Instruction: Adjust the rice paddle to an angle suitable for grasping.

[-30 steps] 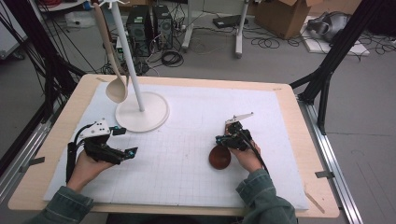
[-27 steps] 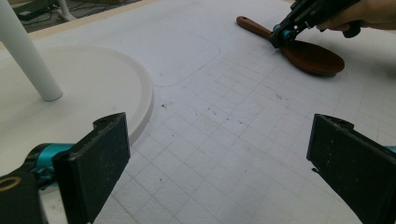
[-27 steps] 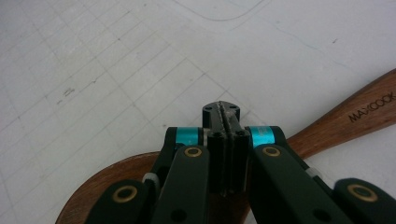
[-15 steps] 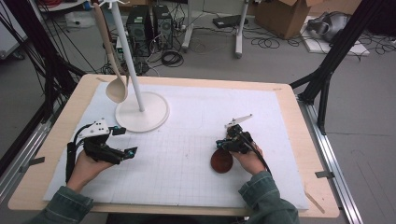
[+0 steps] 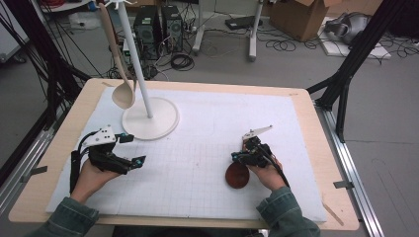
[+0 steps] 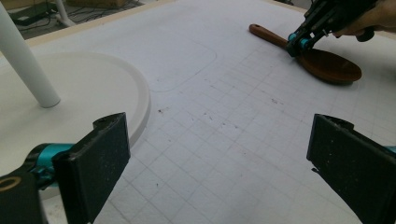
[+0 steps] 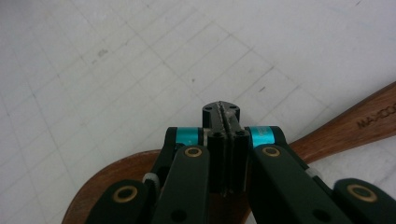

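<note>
Both grippers unmoved, right gripper [image 5: 236,158] over spoon [image 5: 237,175]

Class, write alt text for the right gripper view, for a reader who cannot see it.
The right gripper, its two black jaws shut flat against each other with nothing between them, sits above a dark brown wooden spoon lying on a white gridded mat. The spoon's bowl is at lower left; its handle runs to the right edge.
</note>
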The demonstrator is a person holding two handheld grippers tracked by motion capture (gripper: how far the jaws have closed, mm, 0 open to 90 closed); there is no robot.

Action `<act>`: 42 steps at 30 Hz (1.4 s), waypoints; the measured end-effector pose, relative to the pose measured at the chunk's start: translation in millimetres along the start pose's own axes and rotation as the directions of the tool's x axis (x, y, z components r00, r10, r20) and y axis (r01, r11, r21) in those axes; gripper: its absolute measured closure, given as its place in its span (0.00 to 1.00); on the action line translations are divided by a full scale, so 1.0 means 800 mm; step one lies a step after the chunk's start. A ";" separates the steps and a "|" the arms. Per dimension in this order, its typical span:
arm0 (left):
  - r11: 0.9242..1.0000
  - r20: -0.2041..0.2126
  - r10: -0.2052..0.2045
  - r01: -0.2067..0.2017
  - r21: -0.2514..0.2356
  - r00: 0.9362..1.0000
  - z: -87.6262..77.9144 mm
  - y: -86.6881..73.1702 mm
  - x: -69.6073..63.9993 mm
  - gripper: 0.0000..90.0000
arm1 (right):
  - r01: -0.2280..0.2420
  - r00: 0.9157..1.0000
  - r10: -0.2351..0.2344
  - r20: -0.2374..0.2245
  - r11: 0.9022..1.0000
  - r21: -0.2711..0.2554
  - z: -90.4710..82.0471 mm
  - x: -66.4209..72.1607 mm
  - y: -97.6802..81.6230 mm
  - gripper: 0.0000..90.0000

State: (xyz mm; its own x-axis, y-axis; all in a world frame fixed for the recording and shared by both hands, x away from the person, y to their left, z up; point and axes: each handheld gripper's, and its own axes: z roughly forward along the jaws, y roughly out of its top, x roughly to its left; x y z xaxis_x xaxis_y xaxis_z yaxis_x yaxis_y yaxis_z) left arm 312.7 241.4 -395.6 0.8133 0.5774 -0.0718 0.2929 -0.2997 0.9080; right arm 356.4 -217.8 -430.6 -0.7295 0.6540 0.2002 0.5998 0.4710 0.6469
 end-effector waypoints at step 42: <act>1.000 -0.003 -0.001 0.001 -0.006 1.000 0.000 0.001 0.000 0.07 | -0.082 0.995 0.083 0.061 0.996 -0.028 0.018 -0.018 0.011 1.00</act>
State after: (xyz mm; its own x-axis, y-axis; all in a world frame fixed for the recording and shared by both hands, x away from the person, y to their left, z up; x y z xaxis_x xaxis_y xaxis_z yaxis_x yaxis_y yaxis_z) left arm 312.9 241.5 -394.7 0.8117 0.5797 -0.0715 0.2906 -0.2946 0.9104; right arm 377.0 -214.7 -438.1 -0.6555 0.7260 0.2080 0.6480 0.3993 0.6486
